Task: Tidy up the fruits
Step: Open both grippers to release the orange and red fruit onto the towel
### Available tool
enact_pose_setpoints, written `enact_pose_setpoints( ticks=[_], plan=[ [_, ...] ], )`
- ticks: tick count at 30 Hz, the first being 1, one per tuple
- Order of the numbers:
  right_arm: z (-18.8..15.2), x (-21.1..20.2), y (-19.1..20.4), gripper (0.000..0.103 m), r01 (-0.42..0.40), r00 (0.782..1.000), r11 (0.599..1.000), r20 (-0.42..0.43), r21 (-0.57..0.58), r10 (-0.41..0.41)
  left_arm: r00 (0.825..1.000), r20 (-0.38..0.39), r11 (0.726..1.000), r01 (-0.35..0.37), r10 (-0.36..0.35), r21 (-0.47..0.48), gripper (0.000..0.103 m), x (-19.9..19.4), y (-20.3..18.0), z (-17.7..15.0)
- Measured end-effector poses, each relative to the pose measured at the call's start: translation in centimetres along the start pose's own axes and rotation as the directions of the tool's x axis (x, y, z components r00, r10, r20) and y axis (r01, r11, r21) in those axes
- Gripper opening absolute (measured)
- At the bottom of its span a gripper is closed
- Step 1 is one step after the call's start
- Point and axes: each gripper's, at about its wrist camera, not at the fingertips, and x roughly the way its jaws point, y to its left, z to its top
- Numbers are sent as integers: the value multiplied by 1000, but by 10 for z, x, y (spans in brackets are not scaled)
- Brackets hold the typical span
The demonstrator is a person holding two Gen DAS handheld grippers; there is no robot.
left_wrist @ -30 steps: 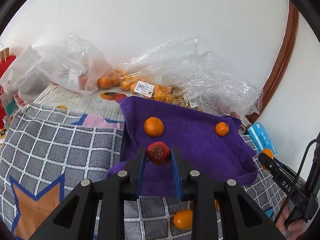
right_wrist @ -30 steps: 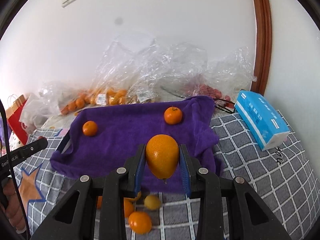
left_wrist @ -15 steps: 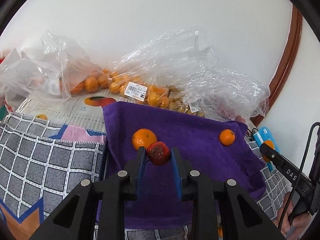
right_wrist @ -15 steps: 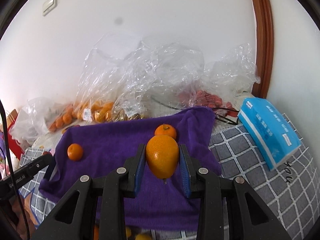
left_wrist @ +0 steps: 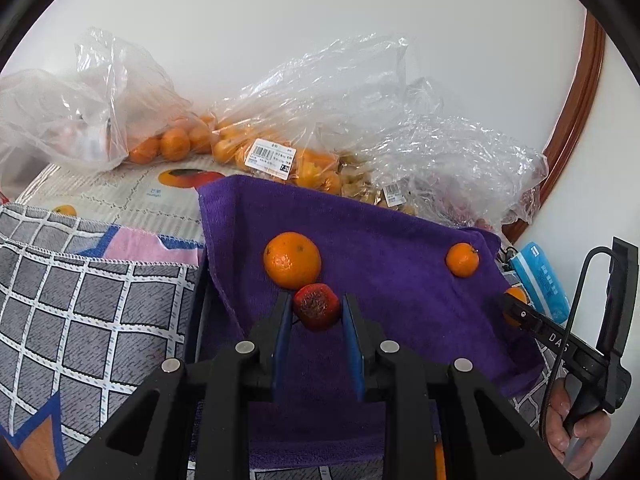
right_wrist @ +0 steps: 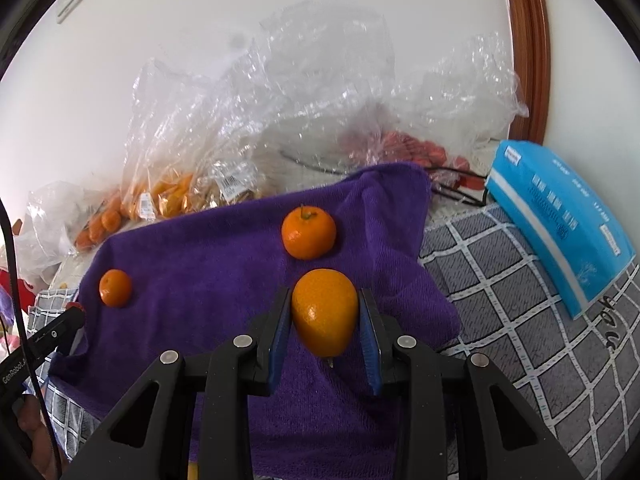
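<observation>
My left gripper point(left_wrist: 316, 312) is shut on a small dark red fruit point(left_wrist: 316, 307), held just above the purple towel point(left_wrist: 384, 248) and right next to an orange point(left_wrist: 292, 260) lying on it. A smaller orange point(left_wrist: 462, 259) lies at the towel's far right. My right gripper point(right_wrist: 325, 320) is shut on a large oval orange point(right_wrist: 325, 317) over the purple towel point(right_wrist: 200, 252), just short of a stemmed orange point(right_wrist: 308, 232). Another orange point(right_wrist: 115, 287) lies at the towel's left.
Clear plastic bags of oranges point(left_wrist: 280, 152) and red fruit point(right_wrist: 404, 148) line the wall behind the towel. A blue tissue pack point(right_wrist: 560, 224) lies on the grey checked cloth point(right_wrist: 520, 320) at right. A white wall and wooden frame point(right_wrist: 524, 40) stand behind.
Both grippers moved forward over the purple towel with their fruits still held. The loose fruits on the checked cloth below dropped out of view.
</observation>
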Motion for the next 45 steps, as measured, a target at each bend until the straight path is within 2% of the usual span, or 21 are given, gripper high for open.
enact_pose_setpoints(
  ticks=[5, 14, 21, 24, 25, 26, 27, 29, 33, 37, 42, 45],
  plan=[
    [-3, 10, -4, 33, -35, 999, 999, -29, 30, 36, 1000, -17, 1000, -5, 4, -14, 24, 7, 4, -1],
    [-8, 19, -1, 33, -26, 998, 999, -59, 26, 28, 999, -1, 999, -37, 37, 21, 24, 10, 0, -5],
    [-9, 18, 1, 33, -26, 998, 1000, -55, 14, 26, 999, 2, 999, -33, 33, 20, 24, 10, 1, -5],
    [-10, 14, -1, 41, -32, 998, 999, -47, 23, 34, 1000, 6, 1000, -28, 28, 14, 26, 10, 2, -5],
    [-9, 13, -1, 49, -32, 999, 999, -43, 25, 33, 1000, 9, 1000, -24, 24, 13, 28, 9, 3, -5],
    [-10, 11, 0, 57, -33, 999, 999, -34, 27, 34, 1000, 14, 1000, -22, 22, 14, 34, 9, 3, -4],
    [-10, 10, 0, 59, -40, 999, 999, -33, 27, 41, 999, 19, 1000, -26, 26, 13, 42, 8, 2, -4],
    [-11, 9, 3, 65, -45, 998, 999, -41, 19, 46, 999, 33, 999, -32, 31, 12, 44, 6, 2, -4],
    [-14, -2, 12, 70, 0, 1000, 1000, -1, -8, 0, 997, 71, 999, -35, 35, -7, 46, -1, 4, -3],
    [-15, -19, 17, 70, 24, 998, 1000, 54, -12, -24, 992, 114, 999, -45, 48, -28, 46, -13, 6, 0],
    [-16, -55, 22, 69, 43, 996, 999, 83, -18, -42, 982, 175, 997, -65, 71, -39, 46, -44, 3, 11],
    [-22, -81, 26, 70, 56, 995, 998, 84, -37, -53, 983, 161, 996, -83, 89, -45, 46, -59, 1, 14]
  ],
)
